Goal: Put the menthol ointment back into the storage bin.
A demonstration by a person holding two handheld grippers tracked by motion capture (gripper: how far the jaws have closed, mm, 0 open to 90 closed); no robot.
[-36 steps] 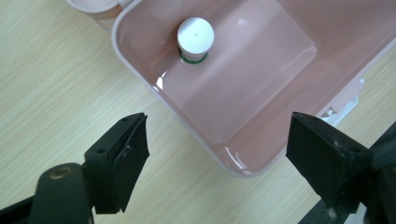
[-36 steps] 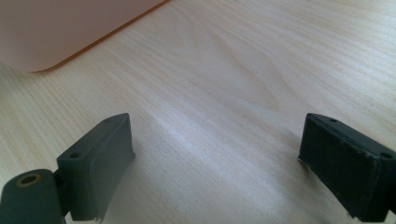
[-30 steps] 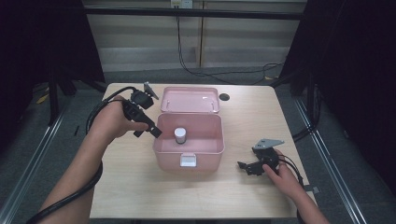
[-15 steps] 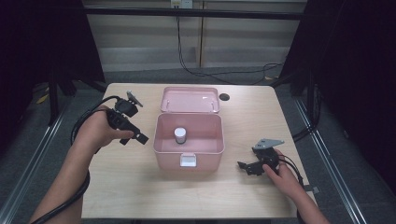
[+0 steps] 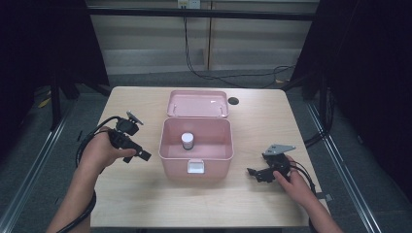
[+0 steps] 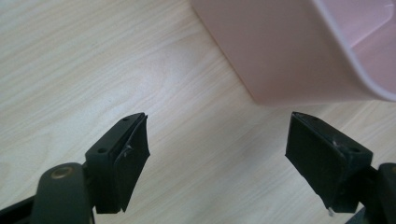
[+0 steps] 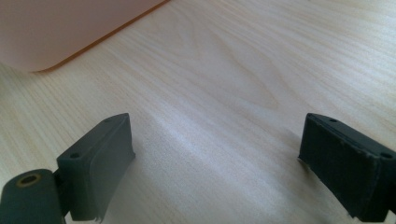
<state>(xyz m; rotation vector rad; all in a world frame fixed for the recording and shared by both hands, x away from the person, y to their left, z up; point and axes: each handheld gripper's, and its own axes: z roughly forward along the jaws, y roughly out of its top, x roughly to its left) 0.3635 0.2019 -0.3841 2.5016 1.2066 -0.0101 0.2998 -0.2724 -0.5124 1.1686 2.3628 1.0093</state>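
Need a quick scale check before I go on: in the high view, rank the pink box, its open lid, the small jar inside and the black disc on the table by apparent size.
1. pink box
2. open lid, somewhat smaller
3. small jar
4. black disc, a little smaller than the jar, though it lies farther from the camera, so that last order is unsure.

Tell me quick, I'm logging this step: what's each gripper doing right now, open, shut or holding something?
Left gripper: open, jaws wide apart, holding nothing, beside the pink box.
Right gripper: open, holding nothing, low over the table.

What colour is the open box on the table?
Pale pink, lid included; the box shows best in the high view.
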